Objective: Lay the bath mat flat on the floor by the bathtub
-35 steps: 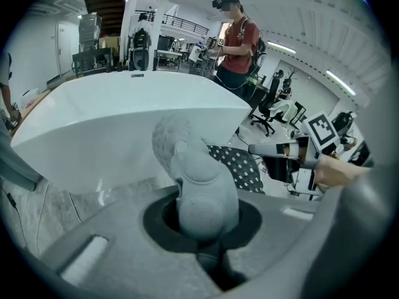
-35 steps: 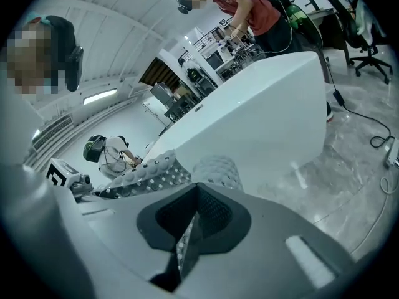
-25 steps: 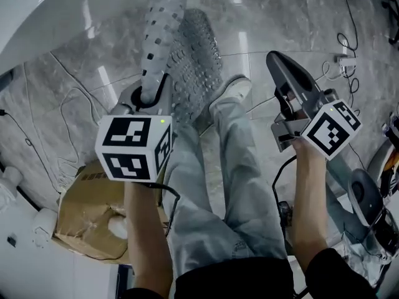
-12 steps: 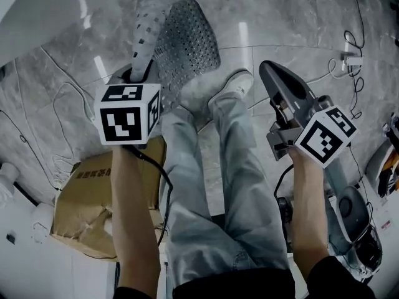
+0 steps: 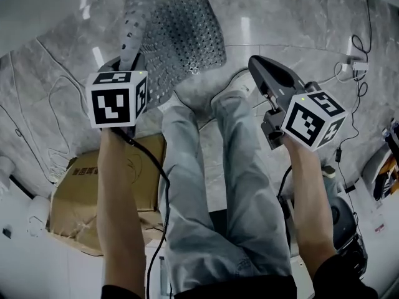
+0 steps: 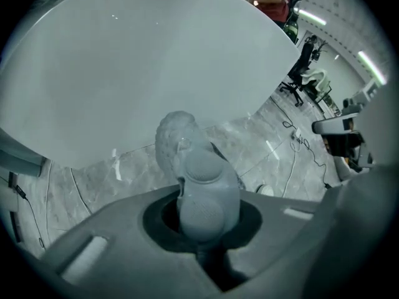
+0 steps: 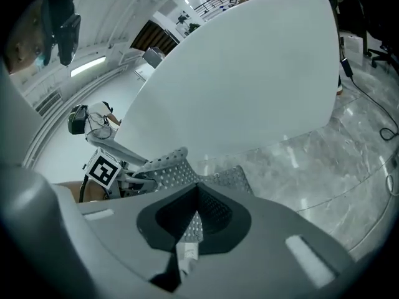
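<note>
The left hand-held gripper [image 5: 127, 66] hides one end of the bath mat [image 5: 187, 36].

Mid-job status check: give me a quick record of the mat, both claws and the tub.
bath mat: mostly spread on the floor, left edge folded up
left gripper: claw shut on the raised edge
right gripper: claw closed, empty, apart from the mat on its right
bathtub: white wall just beyond the mat
status: mat not yet flat
</note>
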